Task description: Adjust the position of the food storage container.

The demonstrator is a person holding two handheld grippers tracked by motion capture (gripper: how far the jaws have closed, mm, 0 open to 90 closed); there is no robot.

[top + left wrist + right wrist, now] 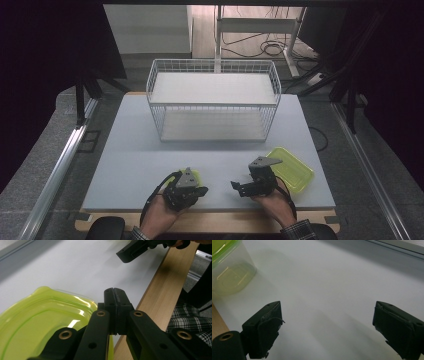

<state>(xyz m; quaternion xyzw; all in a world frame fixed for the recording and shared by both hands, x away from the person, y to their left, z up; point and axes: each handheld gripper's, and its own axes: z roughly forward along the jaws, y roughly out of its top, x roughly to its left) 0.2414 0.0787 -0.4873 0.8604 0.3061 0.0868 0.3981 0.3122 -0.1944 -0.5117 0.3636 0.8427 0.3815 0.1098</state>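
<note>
While the left gripper [196,190] is clenched by a green lid [37,320], the right gripper's [239,188] jaws gape.

We are seeing the lid [194,176] lying just beyond the left gripper [199,190], the container [291,169] sitting right of the right gripper [237,187], and the wire basket [213,100] standing well ahead of both.

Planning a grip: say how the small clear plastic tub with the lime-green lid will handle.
Probably light: the clear plastic tub looks empty through its wall. Its glossy lime-green lid may be slippery to grip.
</note>
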